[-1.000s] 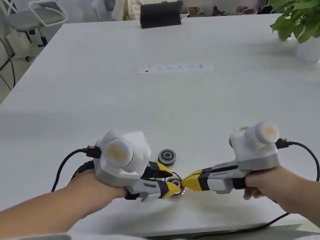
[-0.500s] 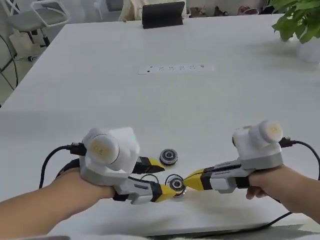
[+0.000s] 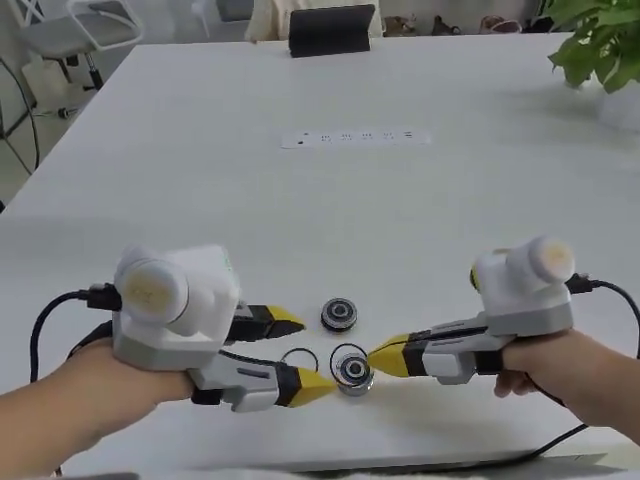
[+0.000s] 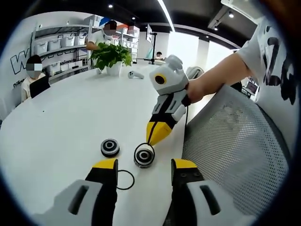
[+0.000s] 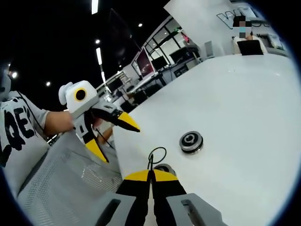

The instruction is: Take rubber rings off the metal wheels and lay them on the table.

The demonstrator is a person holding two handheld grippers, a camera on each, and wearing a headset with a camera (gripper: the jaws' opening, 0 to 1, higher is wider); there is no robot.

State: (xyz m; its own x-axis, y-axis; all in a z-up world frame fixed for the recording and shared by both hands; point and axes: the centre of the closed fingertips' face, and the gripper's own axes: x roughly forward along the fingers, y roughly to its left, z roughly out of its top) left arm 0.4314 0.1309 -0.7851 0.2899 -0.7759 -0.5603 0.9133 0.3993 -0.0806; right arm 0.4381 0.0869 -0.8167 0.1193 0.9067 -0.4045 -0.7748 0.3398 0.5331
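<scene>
The right claw is pressed together with its tip against the near wheel; whether it pinches any rubber there I cannot tell. Nothing else steadies that wheel, so a harder push could, I judge, skid it toward the close edge of the surface. The left claw stands apart, holding nothing, over a loose rubber ring lying flat beside the near wheel; a careless sweep could snag and drag it. The far wheel looks to wear its dark rubber. The left gripper view shows the right claw's tip meeting the wheel's rim, whereas in the right gripper view that claw's own jaws cover most of the wheel, and the head view gives the nearness of the edge
</scene>
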